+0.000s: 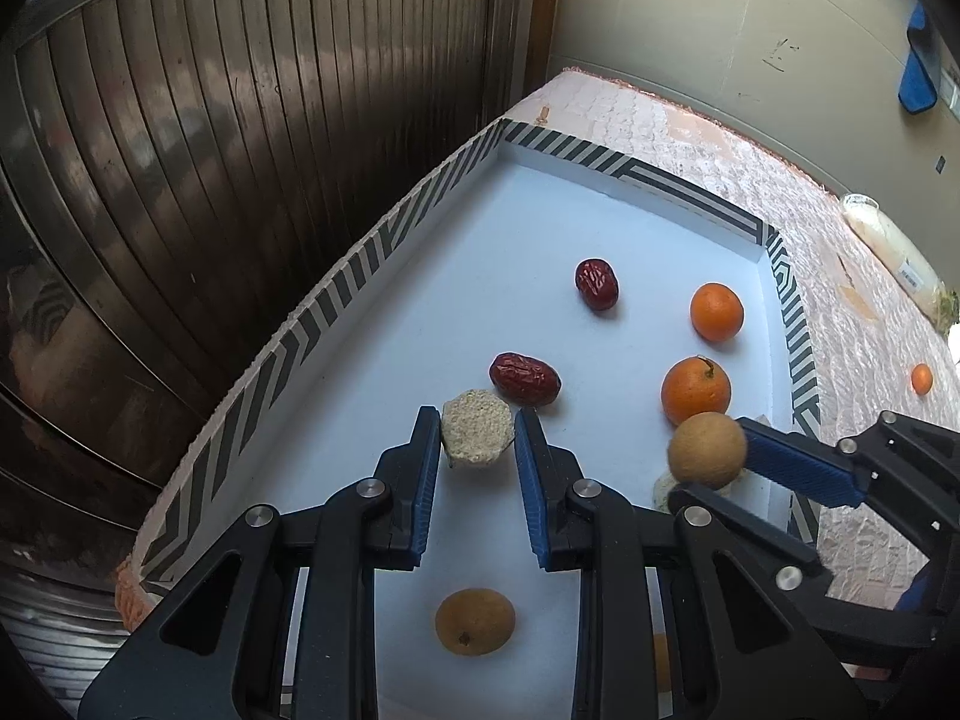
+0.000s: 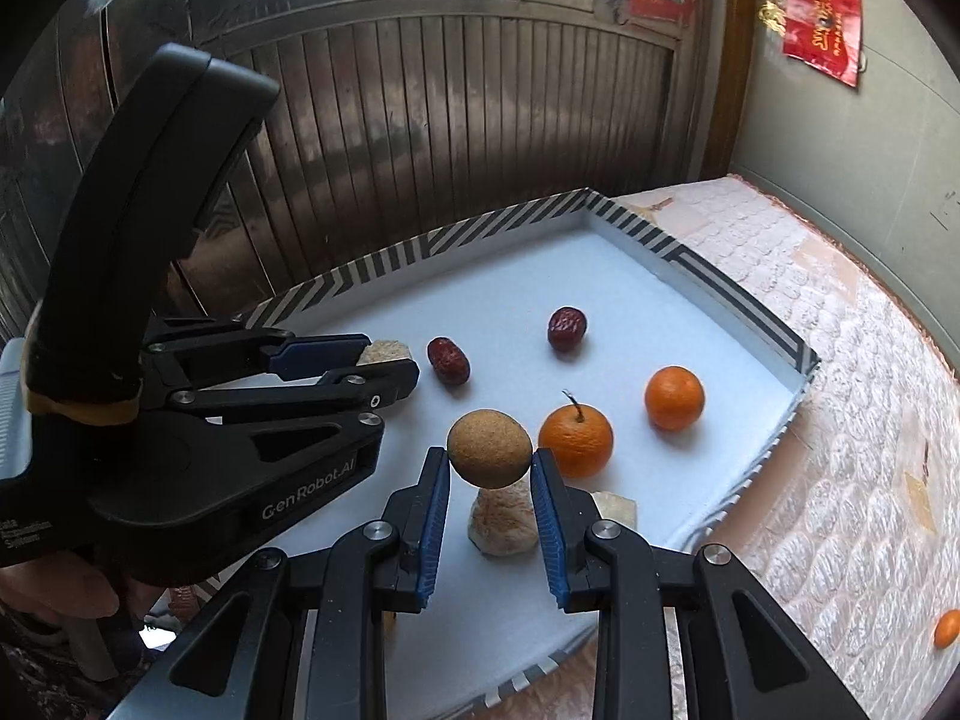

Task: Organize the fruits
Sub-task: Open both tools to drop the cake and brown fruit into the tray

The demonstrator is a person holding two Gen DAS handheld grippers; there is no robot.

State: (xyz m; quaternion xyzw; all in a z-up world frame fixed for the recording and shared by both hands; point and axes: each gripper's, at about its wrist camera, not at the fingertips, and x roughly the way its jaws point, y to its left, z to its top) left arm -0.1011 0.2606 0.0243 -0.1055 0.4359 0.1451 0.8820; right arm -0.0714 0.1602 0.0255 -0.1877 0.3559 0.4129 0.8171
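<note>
A white tray point(image 1: 540, 222) with a striped rim holds the fruit. My left gripper point(image 1: 478, 420) is shut on a pale rough fruit piece point(image 1: 477, 435), just above the tray floor; it also shows in the right wrist view point(image 2: 384, 353). My right gripper point(image 2: 490, 459) is shut on a round tan longan point(image 2: 489, 447), held above a pale lumpy piece point(image 2: 503, 525). The longan also shows in the left wrist view point(image 1: 707, 449). Two red dates point(image 1: 525, 378) point(image 1: 596, 283) and two oranges point(image 1: 696, 390) point(image 1: 716, 311) lie on the tray. Another tan longan point(image 1: 474, 621) lies under my left gripper.
The tray sits on a pink patterned cloth point(image 2: 840, 420). A small orange point(image 1: 921, 378) lies on the cloth to the right, outside the tray. A pale bottle point(image 1: 894, 246) lies at the far right. A dark slatted door point(image 1: 240, 150) stands behind the tray.
</note>
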